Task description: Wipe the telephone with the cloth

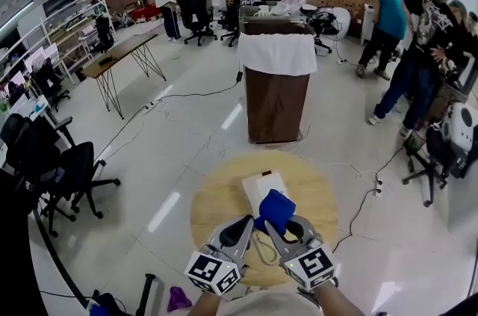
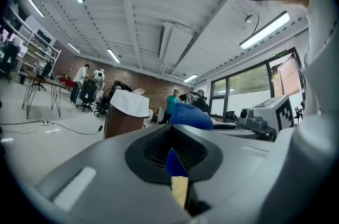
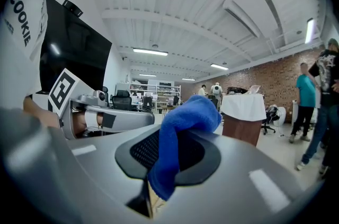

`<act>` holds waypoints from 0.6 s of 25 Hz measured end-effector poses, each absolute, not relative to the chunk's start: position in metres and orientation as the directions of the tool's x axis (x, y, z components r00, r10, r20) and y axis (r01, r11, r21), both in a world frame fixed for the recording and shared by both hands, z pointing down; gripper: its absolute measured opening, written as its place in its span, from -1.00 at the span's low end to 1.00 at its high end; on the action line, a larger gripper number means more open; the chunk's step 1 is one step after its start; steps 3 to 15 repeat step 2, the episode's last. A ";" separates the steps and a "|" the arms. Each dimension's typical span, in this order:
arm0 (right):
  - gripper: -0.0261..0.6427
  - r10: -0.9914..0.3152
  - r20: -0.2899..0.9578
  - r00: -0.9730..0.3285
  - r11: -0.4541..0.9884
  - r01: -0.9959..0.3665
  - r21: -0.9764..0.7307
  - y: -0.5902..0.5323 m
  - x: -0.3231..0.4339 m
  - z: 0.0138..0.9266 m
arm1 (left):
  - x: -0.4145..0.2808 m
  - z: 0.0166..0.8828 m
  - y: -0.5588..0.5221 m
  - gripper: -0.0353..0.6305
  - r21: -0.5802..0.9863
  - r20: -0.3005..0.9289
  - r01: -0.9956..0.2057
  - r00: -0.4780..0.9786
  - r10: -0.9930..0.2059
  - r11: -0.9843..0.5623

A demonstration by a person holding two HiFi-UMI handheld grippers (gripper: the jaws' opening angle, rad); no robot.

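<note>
Left tongs: grey plastic left gripper (image 2: 176, 164), jaws pressed together; a thin sliver of blue shows in the seam, so it seems to pinch a corner of the cloth.
Right tongs: grey plastic right gripper (image 3: 159, 172), jaws closed on a fold of the soft blue cloth (image 3: 186, 114), which bunches up over the tips.
Cloth: held up between both grippers, just above the near end of the phone, not yet flat on it as far as I can tell.
Telephone: white boxy telephone (image 1: 261, 186) with a curly cord, lying on the round pale wooden table (image 1: 216, 202), just beyond the gripper tips.
Step in hand: cloth gathered and poised; I judge the wiping is about to begin or between strokes.
Next move: lower the bunched cloth onto the telephone's top and draw it across, keeping both grips firm so the light phone does not slide.
</note>
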State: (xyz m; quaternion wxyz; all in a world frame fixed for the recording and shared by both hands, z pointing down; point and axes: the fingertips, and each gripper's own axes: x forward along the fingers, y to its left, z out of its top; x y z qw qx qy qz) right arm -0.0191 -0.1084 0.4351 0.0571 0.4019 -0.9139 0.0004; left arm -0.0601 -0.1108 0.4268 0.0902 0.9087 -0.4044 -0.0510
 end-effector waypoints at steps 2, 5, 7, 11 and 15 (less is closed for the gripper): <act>-0.74 -0.736 0.110 -0.668 0.676 -0.736 0.049 -0.109 -0.018 0.436 | -0.058 0.428 -0.112 -0.89 0.204 -0.022 -0.725 0.669 -0.743 -0.658; -0.74 -0.736 0.110 -0.668 0.676 -0.736 0.049 -0.109 -0.018 0.436 | -0.058 0.428 -0.112 -0.89 0.204 -0.022 -0.725 0.669 -0.743 -0.658; -0.74 -0.736 0.110 -0.668 0.676 -0.736 0.049 -0.109 -0.018 0.436 | -0.058 0.428 -0.112 -0.89 0.204 -0.022 -0.725 0.669 -0.743 -0.658; -0.74 -0.736 0.110 -0.668 0.676 -0.736 0.049 -0.109 -0.018 0.436 | -0.058 0.428 -0.112 -0.89 0.204 -0.022 -0.725 0.669 -0.743 -0.658; -0.74 -0.736 0.110 -0.668 0.676 -0.736 0.049 -0.109 -0.018 0.436 | -0.058 0.428 -0.112 -0.89 0.204 -0.022 -0.725 0.669 -0.743 -0.658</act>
